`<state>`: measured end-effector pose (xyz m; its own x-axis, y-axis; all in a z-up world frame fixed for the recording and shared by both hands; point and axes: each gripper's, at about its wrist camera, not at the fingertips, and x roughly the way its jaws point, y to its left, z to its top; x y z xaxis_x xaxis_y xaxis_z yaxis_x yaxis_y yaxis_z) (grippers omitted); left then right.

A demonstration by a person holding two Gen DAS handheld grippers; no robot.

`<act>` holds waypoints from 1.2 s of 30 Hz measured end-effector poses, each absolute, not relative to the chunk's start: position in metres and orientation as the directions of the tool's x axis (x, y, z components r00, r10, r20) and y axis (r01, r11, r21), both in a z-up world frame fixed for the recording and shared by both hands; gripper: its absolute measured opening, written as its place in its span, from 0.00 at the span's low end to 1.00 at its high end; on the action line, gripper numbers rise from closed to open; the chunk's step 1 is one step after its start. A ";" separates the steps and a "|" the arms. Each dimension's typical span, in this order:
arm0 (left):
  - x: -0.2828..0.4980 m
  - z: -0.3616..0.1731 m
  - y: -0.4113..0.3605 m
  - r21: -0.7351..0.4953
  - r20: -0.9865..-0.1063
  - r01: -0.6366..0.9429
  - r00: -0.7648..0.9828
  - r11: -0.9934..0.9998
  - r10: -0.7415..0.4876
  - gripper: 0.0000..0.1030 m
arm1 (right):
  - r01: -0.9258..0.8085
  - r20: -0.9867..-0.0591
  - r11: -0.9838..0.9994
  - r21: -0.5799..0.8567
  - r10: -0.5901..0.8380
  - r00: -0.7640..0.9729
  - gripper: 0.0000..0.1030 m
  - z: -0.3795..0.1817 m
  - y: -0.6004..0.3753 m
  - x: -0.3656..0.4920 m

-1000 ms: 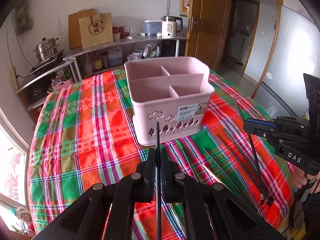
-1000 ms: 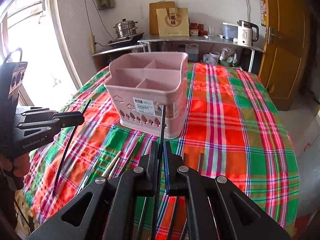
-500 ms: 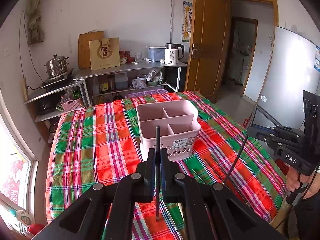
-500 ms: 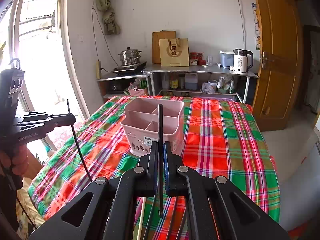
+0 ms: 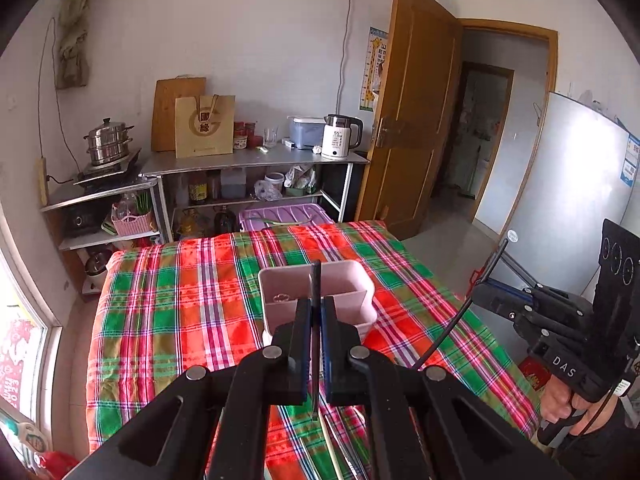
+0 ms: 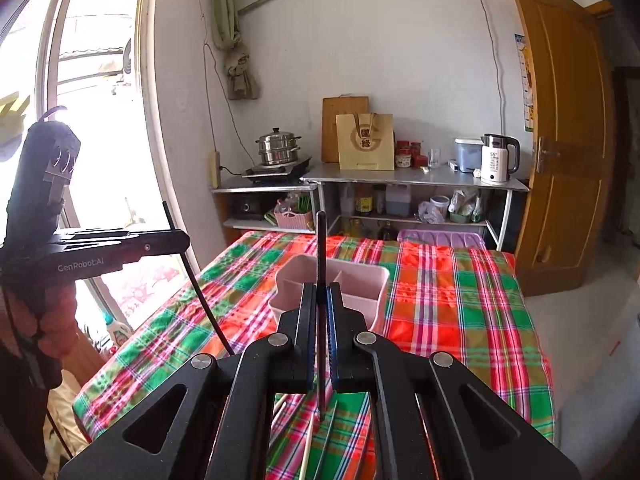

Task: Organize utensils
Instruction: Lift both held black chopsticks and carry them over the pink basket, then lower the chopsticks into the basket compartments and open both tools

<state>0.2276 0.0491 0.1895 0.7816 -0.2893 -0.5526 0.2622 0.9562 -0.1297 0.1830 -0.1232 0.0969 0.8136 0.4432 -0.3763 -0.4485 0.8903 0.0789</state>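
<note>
A pink divided utensil basket point(image 5: 320, 292) stands mid-table on the plaid cloth; it also shows in the right wrist view point(image 6: 352, 284). My left gripper point(image 5: 316, 312) is shut on a black chopstick point(image 5: 315, 280), held upright high above the table and short of the basket. My right gripper point(image 6: 321, 300) is shut on another black chopstick point(image 6: 321, 240), also upright and raised. Each gripper shows in the other's view, the right one point(image 5: 480, 298) and the left one point(image 6: 180, 240), with its stick hanging down. More chopsticks point(image 6: 312, 436) lie on the cloth below.
The plaid-covered table point(image 5: 168, 312) ends at a window point(image 6: 92, 120) on the left. A metal shelf point(image 5: 256, 160) with a kettle, steamer pot and paper bag stands behind. A wooden door point(image 5: 416, 120) and a white fridge point(image 5: 568, 184) are at the right.
Both grippers have risen and pulled back from the basket, each carrying its chopstick. The basket now looks smaller and lower in both views.
</note>
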 end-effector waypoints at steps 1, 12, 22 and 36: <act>0.231 0.196 0.050 -0.133 -0.545 0.261 0.787 0.956 -0.290 0.04 | -0.450 -0.365 0.890 0.078 0.445 0.818 0.05 0.102 -0.121 0.186; 0.280 0.235 0.066 -0.173 -0.480 0.233 0.829 0.957 -0.288 0.04 | -0.443 -0.280 0.888 0.123 0.459 0.843 0.05 0.136 -0.106 0.234; 0.326 0.207 0.078 -0.228 -0.489 0.209 0.820 0.951 -0.298 0.04 | -0.445 -0.298 0.880 0.163 0.474 0.828 0.05 0.116 -0.091 0.273; 0.353 0.133 0.076 -0.258 -0.583 0.191 0.751 0.947 -0.310 0.04 | -0.428 -0.443 0.880 0.206 0.474 0.761 0.05 0.051 -0.085 0.303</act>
<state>0.3535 0.0764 0.1330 0.7509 -0.3105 -0.5829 0.1909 0.9470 -0.2584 0.3031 -0.0851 0.0508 0.7608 0.4739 -0.4435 -0.4279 0.8800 0.2063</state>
